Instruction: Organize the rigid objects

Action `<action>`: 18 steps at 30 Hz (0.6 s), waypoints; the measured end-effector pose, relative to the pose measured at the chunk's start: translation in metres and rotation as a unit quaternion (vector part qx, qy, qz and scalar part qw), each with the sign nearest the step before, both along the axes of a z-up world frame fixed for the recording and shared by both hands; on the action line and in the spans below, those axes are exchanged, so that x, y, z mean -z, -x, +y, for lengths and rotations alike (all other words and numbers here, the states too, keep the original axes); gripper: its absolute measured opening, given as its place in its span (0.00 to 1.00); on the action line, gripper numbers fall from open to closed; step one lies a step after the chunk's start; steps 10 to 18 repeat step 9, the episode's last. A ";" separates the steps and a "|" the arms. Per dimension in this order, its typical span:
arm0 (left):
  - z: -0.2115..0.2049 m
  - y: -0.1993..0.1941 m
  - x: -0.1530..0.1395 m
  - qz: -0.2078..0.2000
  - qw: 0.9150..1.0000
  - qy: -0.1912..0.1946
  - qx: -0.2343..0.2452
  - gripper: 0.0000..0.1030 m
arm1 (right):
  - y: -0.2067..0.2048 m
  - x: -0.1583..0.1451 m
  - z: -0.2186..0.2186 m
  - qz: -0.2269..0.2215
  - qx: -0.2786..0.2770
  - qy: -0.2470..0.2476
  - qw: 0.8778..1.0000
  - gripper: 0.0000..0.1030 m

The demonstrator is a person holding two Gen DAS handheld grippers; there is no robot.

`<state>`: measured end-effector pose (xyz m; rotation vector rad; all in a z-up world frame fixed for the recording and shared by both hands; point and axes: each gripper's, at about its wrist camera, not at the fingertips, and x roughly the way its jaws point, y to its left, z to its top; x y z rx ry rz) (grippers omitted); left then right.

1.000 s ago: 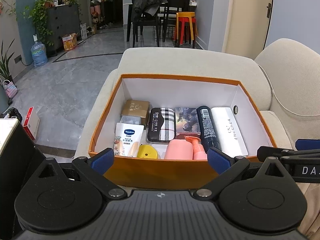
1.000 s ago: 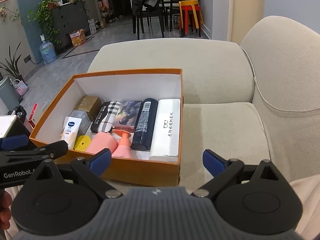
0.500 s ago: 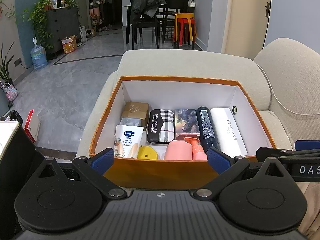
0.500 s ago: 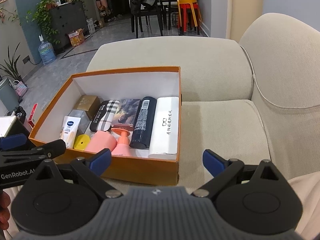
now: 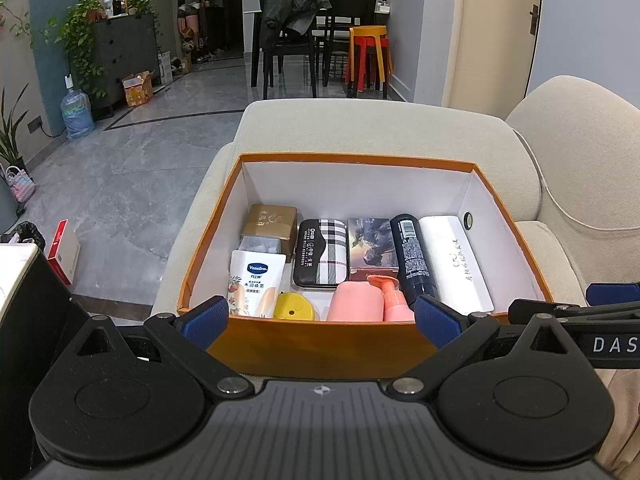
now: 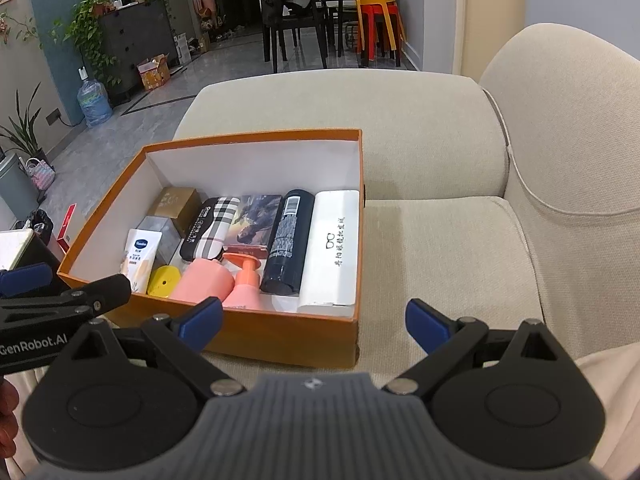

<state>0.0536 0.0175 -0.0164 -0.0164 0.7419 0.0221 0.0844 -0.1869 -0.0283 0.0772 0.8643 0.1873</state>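
Observation:
An orange box (image 5: 320, 346) (image 6: 288, 338) rests on the beige sofa seat, packed with several items. Inside lie a white long case (image 5: 454, 262) (image 6: 334, 246), a black bottle (image 5: 412, 258) (image 6: 288, 240), a pink pump bottle (image 5: 368, 302) (image 6: 224, 282), a plaid case (image 5: 320, 254) (image 6: 212, 226), a picture box (image 5: 370, 246), a gold box (image 5: 272, 220), a Vaseline tube (image 5: 252, 284) and a yellow item (image 5: 294, 306). My left gripper (image 5: 320, 318) is open and empty at the box's near wall. My right gripper (image 6: 314, 322) is open and empty over the box's near right corner.
The sofa seat cushion (image 6: 448, 264) stretches to the right of the box, with the armrest (image 5: 384, 132) behind it and the backrest (image 6: 568, 120) at right. Grey tile floor (image 5: 120, 168), a water jug (image 5: 78, 114) and dining chairs (image 5: 296, 48) lie beyond.
Both grippers have drawn back slightly from the box, so it sits a little lower and farther in view. Nothing in the box has moved.

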 end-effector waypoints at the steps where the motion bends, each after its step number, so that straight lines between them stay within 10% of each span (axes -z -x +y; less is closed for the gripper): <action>1: 0.000 0.000 0.000 0.000 1.000 0.000 0.000 1.00 | 0.000 0.000 -0.001 0.001 0.000 0.000 1.000 0.93; 18: 0.003 0.000 -0.002 -0.001 1.000 0.000 0.004 1.00 | 0.000 0.001 -0.001 0.003 -0.002 0.000 1.000 0.93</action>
